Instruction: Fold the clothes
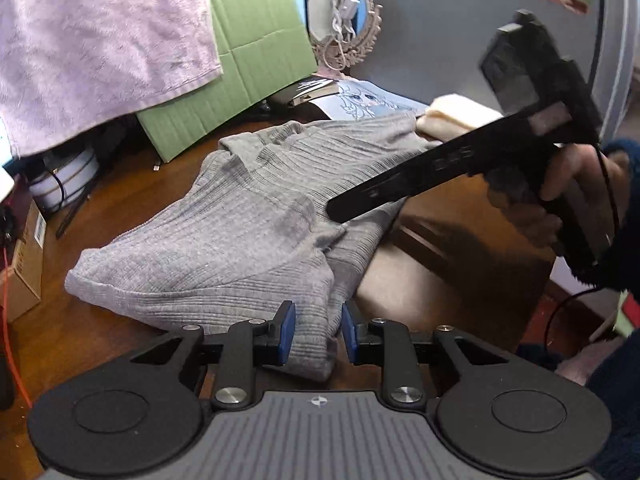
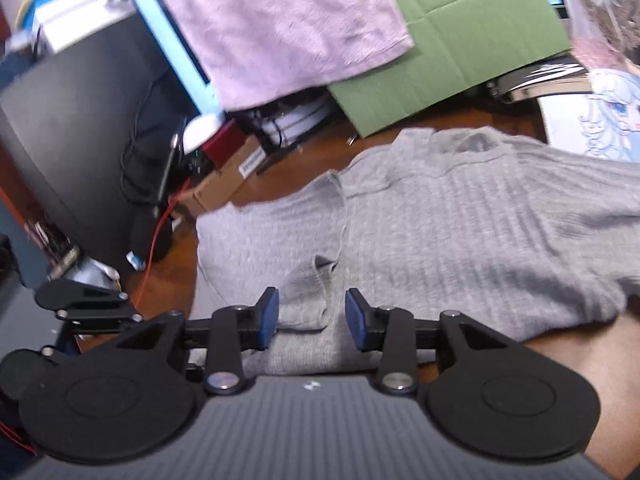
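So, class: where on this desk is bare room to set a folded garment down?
Bare wood lies left of the grey sweater, toward the cardboard box, and a tan patch at its right. The back is crowded: green cardboard, cables, pink towel.

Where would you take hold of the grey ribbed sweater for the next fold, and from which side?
Judging by its pose, grip the grey ribbed sweater at its near edge, where a folded flap overhangs toward the left gripper. Come from the near side, low and level; the open jaws already straddle that loose edge, which looks thin enough to pinch.
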Available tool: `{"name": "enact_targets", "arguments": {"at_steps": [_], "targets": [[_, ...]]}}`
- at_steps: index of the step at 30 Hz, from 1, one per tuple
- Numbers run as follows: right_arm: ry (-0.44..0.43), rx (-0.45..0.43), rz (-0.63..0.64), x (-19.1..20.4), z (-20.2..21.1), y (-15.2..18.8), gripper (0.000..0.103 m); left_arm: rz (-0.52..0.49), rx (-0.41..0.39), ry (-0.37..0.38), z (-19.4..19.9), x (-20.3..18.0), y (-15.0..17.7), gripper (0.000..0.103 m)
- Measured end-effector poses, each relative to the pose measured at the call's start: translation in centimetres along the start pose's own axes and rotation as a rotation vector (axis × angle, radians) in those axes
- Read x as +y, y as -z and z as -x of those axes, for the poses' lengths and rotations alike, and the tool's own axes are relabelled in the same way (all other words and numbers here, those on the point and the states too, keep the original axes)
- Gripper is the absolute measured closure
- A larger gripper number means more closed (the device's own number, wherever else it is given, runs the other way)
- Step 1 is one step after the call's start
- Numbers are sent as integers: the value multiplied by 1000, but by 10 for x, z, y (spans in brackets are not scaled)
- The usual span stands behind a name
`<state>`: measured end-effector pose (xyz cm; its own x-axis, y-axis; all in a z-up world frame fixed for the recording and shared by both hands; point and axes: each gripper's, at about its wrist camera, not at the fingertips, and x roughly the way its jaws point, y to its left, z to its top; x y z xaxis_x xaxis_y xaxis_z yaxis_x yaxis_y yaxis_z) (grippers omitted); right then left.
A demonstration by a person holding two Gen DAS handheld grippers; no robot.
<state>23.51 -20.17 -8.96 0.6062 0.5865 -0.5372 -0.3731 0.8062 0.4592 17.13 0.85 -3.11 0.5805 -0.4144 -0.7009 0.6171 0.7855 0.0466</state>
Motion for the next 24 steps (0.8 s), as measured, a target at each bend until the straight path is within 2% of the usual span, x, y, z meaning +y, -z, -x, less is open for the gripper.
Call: {"name": "enact_targets", "arguments": {"at_steps": [2,3,4,6,9,10,12,16,19,20,21,23,24], "targets": [[4,25,15,3,-9,2,66,-30,6,-23,-1,-5,2,78],[26,23,44,7,-11,3,83,-45,9,-35,-1,-8,4,78],[50,20,74,10,-13,5,91,-56,17,-51,-2,-10,5,78],[77,-5,85,13,-7,6,97,-57,31,-74,-3,-10,10,80],[116,-45,99,17,3,6,97,-34,17,-76,-1,-9,15,96],[129,-58,104,18,6,6,97,-28,15,-80,1,-9,15,97],[147,-67,99,17,9,8,98,-26,3,-74,6,-12,15,98],[149,-31,107,17,2,13,96,-24,3,-42,11,-14,15,98],[151,-20,110,17,0,13,89,72,-2,47,12,0,16,97],[153,-22,105,16,2,12,81,110,-5,81,14,6,16,97],[157,-25,100,15,4,11,77,146,-13,113,16,13,16,95],[177,-35,131,17,10,7,77,214,-51,150,28,31,19,90],[192,-39,157,20,13,5,77,249,-69,156,34,41,20,84]]}}
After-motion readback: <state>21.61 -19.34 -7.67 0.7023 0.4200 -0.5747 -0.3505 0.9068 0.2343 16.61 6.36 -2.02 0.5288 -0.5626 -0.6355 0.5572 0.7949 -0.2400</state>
